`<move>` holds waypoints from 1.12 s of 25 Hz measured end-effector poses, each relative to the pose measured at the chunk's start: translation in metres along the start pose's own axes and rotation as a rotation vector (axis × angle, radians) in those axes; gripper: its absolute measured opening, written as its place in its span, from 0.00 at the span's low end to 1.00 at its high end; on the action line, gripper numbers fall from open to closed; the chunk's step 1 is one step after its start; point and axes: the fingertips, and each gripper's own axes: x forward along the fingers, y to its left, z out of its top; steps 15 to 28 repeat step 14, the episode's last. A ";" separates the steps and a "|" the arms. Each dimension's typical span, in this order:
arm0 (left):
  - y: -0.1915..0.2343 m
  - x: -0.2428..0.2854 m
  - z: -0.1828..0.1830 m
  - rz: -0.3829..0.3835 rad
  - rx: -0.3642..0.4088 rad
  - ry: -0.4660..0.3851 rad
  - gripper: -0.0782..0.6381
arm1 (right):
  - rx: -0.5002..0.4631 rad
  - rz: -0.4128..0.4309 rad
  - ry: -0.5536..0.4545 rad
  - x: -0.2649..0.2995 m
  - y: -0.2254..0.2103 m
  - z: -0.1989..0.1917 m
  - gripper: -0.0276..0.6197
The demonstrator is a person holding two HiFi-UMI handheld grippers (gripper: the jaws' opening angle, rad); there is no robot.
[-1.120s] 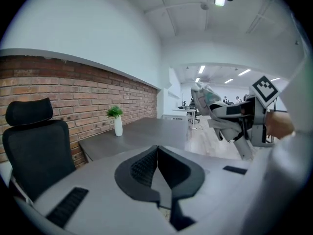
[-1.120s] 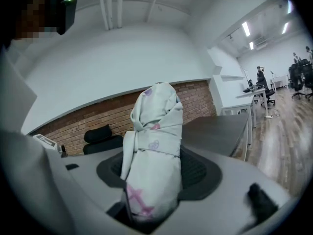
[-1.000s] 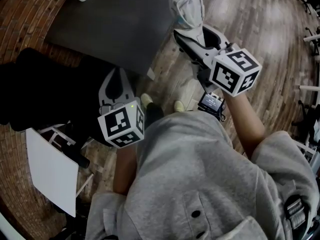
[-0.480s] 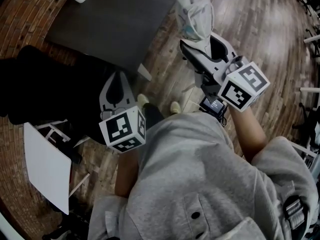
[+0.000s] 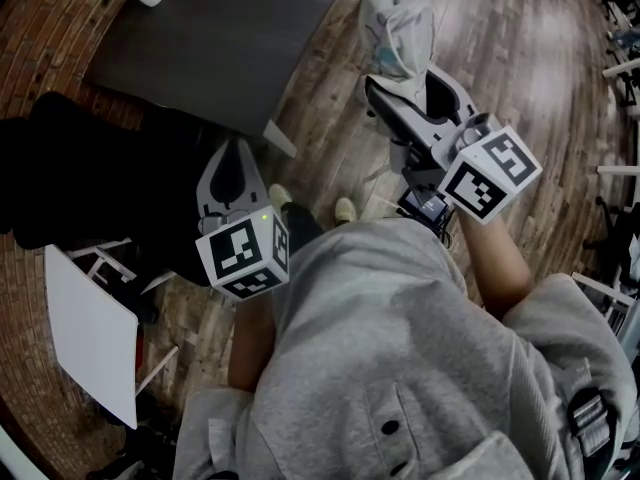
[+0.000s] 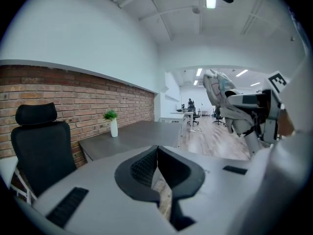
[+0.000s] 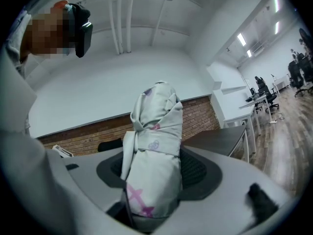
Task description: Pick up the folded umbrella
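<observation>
One folded umbrella [image 7: 154, 151], pale grey with pink and lilac prints, stands upright between the jaws of the right gripper [image 5: 408, 83]. The jaws are closed on its lower part and the dark ribbed pads press it from both sides. It is held in the air above the wooden floor [image 5: 540, 88], just beyond the near corner of the dark desk [image 5: 220, 38]. A strap cinches the cloth bundle partway up.

The left gripper [image 6: 156, 166] has its jaws brought together with nothing between them; only a narrow slit below the tips lets a strip of floor show through. It hangs lower and nearer the person's grey sweatshirt [image 5: 400, 348], in front of a black office chair [image 6: 39, 141].

At the desk's far corner stands a white vase [image 6: 114, 128] holding a small green plant [image 6: 110, 115], close to the brick wall [image 6: 73, 97].

The umbrella's bottom end and handle are buried in the right gripper's jaws and cannot be seen. In the head view its top is cut off by the frame edge. A white flat panel [image 5: 90, 338] at the left is partly cut off, and I cannot tell what it is. The far office in the left gripper view is too small to read.
</observation>
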 end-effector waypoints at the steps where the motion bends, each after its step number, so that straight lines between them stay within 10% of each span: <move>1: -0.001 0.000 0.000 0.000 -0.001 0.001 0.13 | 0.000 0.002 -0.002 0.000 0.000 0.000 0.45; 28: 0.010 -0.002 -0.004 0.029 0.002 0.003 0.13 | 0.008 0.028 -0.007 0.009 0.004 -0.003 0.45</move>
